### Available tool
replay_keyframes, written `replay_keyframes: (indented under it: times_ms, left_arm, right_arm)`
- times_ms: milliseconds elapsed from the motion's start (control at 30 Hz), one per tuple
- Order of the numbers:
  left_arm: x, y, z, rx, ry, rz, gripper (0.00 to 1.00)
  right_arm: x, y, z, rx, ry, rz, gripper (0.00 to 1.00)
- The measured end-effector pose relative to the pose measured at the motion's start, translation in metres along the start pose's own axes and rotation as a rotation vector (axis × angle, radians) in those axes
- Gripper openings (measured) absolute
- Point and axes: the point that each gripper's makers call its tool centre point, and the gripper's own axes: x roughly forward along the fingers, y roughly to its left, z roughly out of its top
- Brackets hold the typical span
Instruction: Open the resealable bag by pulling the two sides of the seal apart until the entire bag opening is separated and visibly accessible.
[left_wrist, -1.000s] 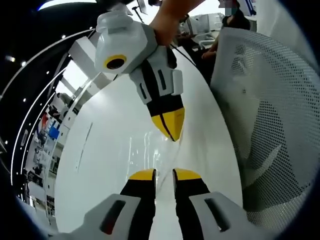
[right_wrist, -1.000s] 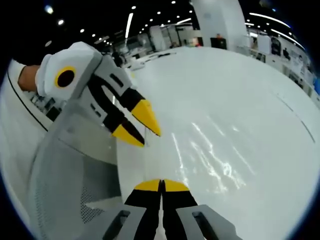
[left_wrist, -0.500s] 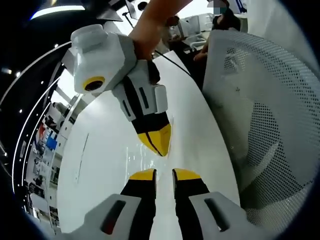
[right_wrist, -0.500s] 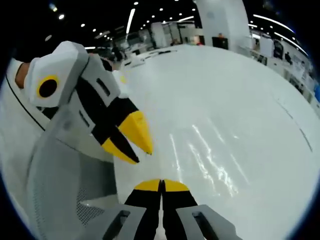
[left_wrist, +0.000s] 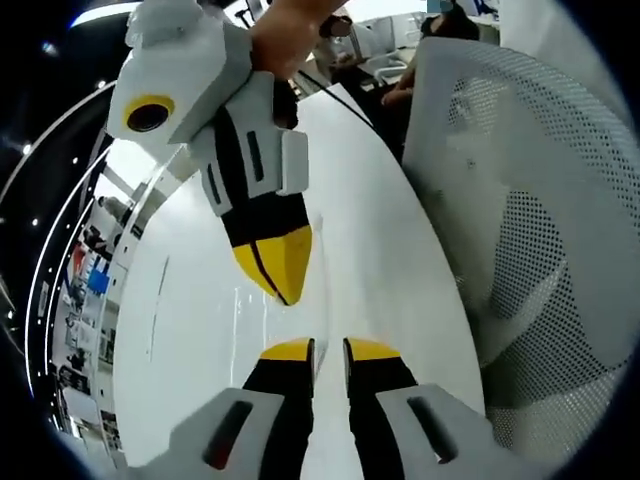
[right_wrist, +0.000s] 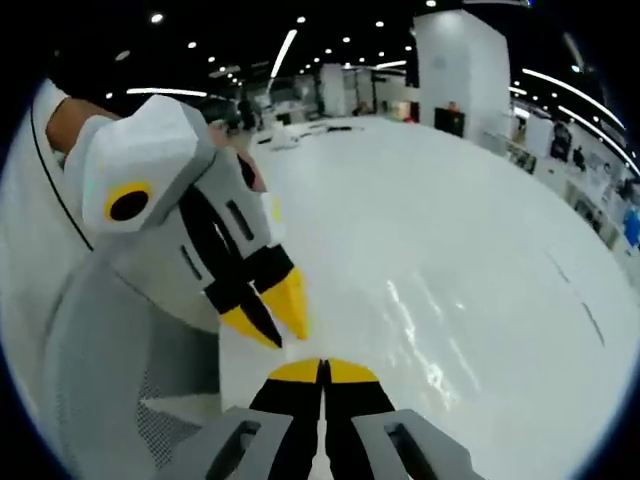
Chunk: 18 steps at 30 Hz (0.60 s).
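The right gripper sits at the bottom centre of its own view with its yellow tips pressed flat together, so it's pinching something thin or nothing at all, honestly can't tell. The left gripper at the bottom of its view has a narrow slit between its tips, and whether film is caught in there isn't clear either. The two noses nearly meet over the white table. The resealable bag is basically see-through, just faint glare streaks on the tabletop below the right gripper's tips in the left gripper view. Biggest risk is probably one side slipping off the slick film, or both jaws grabbing the same wall, so pulling just drags the bag instead of splitting the seal. A mesh chair crowds the right side.
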Motion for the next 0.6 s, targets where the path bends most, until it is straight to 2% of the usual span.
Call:
replay_keyframes:
  times_ms: [33,67,133,400,600]
  left_arm:
    - [0.0,0.0,0.001,0.0,0.002,0.001,0.02]
    - [0.0,0.0,0.0,-0.002,0.007,-0.005,0.02]
    - [0.001,0.001,0.0,0.006,0.013,-0.001,0.02]
    - [0.002,0.006,0.0,-0.015,0.015,-0.006,0.0]
    - [0.005,0.01,-0.001,-0.016,0.028,-0.019,0.0]
  right_arm:
    - [-0.001,-0.002,0.002,-0.007,-0.006,-0.011,0.0]
    - [-0.003,-0.004,0.005,-0.016,-0.018,-0.026,0.0]
    - [-0.006,-0.01,0.012,-0.051,-0.037,-0.07,0.0]
    - [-0.014,-0.029,0.026,-0.099,-0.076,-0.18,0.0]
    - [-0.023,-0.045,0.035,-0.135,-0.093,-0.295,0.0]
